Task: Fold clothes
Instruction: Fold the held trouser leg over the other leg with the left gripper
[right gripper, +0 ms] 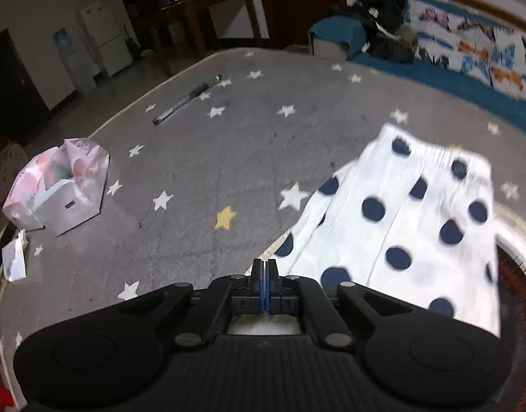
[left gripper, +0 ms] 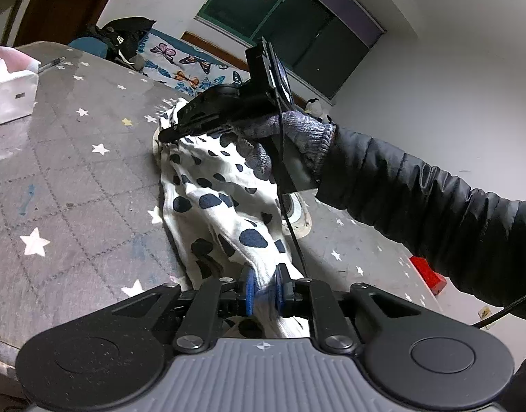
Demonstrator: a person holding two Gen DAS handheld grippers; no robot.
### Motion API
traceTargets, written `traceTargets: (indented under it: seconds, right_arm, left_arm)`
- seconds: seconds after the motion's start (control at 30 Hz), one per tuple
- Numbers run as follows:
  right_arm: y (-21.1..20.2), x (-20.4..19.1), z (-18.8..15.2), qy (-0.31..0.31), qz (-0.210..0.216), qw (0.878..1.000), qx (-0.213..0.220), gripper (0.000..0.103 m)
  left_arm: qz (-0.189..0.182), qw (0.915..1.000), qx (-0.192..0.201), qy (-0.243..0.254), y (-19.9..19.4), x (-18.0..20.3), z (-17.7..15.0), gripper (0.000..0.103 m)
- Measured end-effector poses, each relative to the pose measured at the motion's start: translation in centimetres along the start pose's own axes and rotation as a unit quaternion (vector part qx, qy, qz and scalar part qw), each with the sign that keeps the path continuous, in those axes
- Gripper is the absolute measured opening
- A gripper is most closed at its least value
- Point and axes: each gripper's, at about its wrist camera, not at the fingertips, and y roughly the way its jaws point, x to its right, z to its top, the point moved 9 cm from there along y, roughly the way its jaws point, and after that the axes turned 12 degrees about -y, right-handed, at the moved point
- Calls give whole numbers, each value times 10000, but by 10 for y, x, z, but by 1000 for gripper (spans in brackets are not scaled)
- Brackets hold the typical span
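Left gripper (left gripper: 265, 286) clenched on a bunched end of the spotted garment (left gripper: 225, 202); we read this as mid-fold. Farther along the starred table (left gripper: 74, 158), right gripper (left gripper: 165, 134) pinches the far edge (jaws fully together); next, we lift evenly.

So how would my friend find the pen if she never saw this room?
Start at the big grey table cover with stars. Go to its far edge, past the crinkly pink bag. The pen lies there alone: long, thin and dark-tipped, unlike the spotted clothes.
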Motion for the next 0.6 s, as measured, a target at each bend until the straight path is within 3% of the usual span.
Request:
traceTargets:
  seconds: [0.27, 0.4, 0.5, 0.6]
  right_arm:
    - [-50, -2, 4, -172, 35, 9993, 332, 7]
    - [-80, -3, -14, -403, -13, 9988, 281, 8]
    - [-96, -9, -34, -622, 9, 9979, 185, 21]
    - [-113, -22, -62, -962, 29, 9953, 68, 25]
  left_arm:
    - [243, 9997, 41, -2, -2, -5, 3, 38]
    - [363, 9993, 23, -126, 0, -11, 4, 41]
    - [422, 9988, -51, -229, 4, -14, 5, 43]
    - [358, 9987, -148, -326, 8, -10, 5, 39]
